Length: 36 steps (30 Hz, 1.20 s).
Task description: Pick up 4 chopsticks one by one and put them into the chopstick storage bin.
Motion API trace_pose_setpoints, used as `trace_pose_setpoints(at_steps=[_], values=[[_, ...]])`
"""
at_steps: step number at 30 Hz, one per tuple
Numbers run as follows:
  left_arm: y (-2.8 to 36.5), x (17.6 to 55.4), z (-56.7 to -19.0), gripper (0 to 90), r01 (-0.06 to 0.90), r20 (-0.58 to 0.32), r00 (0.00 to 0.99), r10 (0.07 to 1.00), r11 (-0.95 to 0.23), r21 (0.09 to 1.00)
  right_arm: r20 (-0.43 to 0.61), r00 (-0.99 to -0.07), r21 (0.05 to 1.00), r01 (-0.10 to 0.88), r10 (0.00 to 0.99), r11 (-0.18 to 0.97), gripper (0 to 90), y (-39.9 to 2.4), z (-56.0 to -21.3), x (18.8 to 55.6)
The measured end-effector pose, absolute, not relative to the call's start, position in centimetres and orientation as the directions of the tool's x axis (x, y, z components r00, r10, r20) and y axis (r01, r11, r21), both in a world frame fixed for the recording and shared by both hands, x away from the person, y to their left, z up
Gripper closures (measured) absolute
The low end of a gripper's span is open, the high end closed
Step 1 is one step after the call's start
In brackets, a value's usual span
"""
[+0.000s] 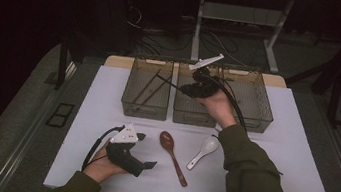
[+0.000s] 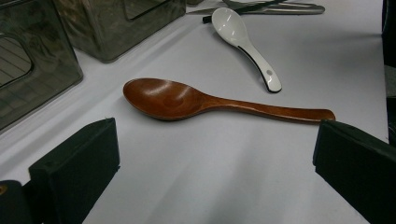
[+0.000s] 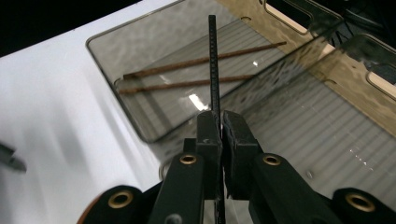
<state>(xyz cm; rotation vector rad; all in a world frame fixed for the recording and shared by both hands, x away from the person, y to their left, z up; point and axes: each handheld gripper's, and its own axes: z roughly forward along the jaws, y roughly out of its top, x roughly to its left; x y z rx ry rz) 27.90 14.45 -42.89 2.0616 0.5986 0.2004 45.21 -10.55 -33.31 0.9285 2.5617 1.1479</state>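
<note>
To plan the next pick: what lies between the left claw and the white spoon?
The brown wooden spoon lies between the left claw and the white spoon, seen in the high view.

no text, label, brand, number or sign can be read anywhere here.

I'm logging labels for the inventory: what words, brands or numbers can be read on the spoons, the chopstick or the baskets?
None: no readable text on the wooden spoon, the white spoon, the black chopstick in the right gripper, or the baskets.
</note>
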Motion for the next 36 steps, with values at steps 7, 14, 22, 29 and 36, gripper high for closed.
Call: trace_pose_setpoints(at_steps=[7,14,22,29,36], values=[[14.4,27.8,-42.9,0.0,0.333,-0.099,0.868,0.487,-0.421,0.844,0.066,-0.770,0.696,0.492,0.635,0.524,85.3,-7.5,-33.7,46.8],[14.3,27.7,-42.7,0.0,0.329,-0.099,0.871,0.481,-0.421,0.845,0.055,-0.763,0.667,0.508,0.644,0.545,85.3,-5.5,-34.1,48.5],[14.3,27.6,-42.6,0.0,0.326,-0.102,0.875,0.473,-0.422,0.846,0.073,-0.740,0.634,0.552,0.669,0.542,85.3,-3.4,-35.1,50.4],[14.3,27.5,-42.6,0.0,0.332,-0.110,0.872,0.477,-0.411,0.849,0.073,-0.739,0.609,0.565,0.670,0.556,85.2,-1.4,-36.0,51.5],[14.3,27.5,-42.7,0.0,0.324,-0.103,0.877,0.470,-0.419,0.848,0.076,-0.740,0.586,0.576,0.669,0.570,85.2,0.8,-36.6,51.8]])
